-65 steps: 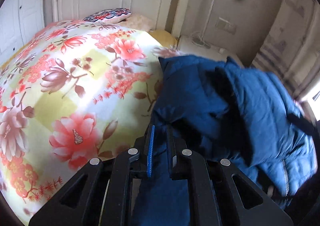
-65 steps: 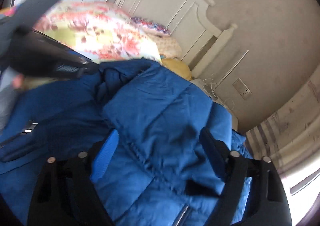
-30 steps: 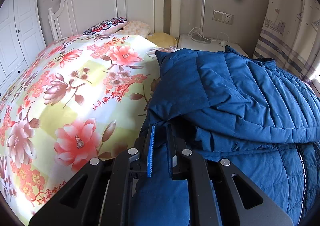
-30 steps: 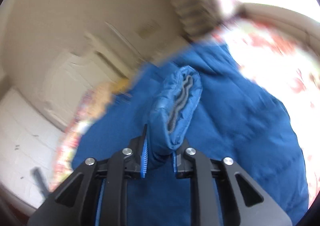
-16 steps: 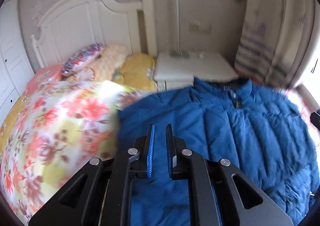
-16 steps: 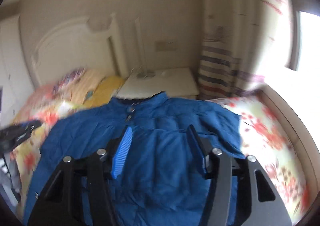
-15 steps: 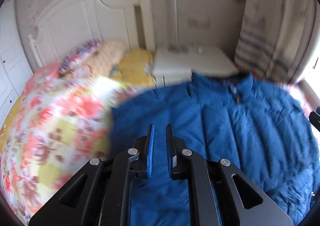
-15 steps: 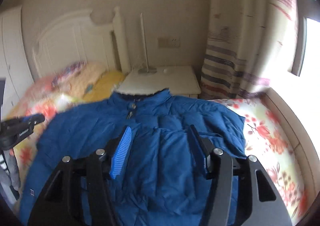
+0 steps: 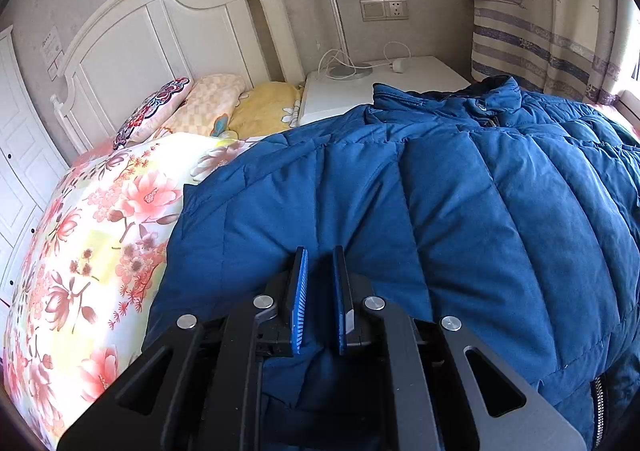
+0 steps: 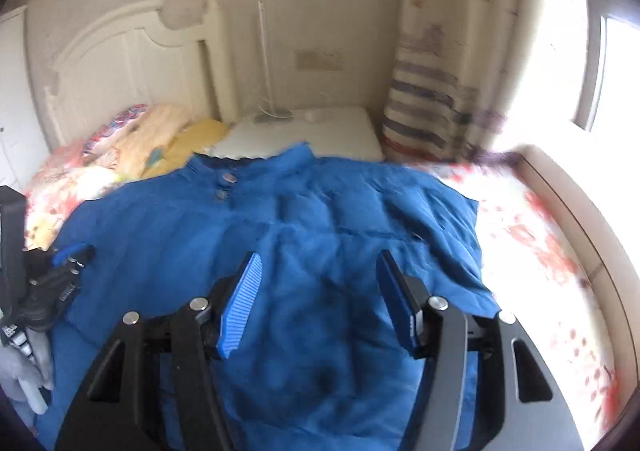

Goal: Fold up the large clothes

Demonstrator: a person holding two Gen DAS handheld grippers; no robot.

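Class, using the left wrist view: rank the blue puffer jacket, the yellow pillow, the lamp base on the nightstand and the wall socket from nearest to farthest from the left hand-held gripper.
1. Blue puffer jacket: directly under the left hand-held gripper.
2. Yellow pillow: at the head of the bed, beyond the jacket, slightly left.
3. Lamp base: on the white nightstand, behind the pillow.
4. Wall socket: on the wall above the nightstand.

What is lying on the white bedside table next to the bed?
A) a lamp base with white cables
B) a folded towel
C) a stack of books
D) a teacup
A: on the bedside table stands the lamp base with its thin pole rising up the wall, and white cables loop beside it; no books, towel or cup show.
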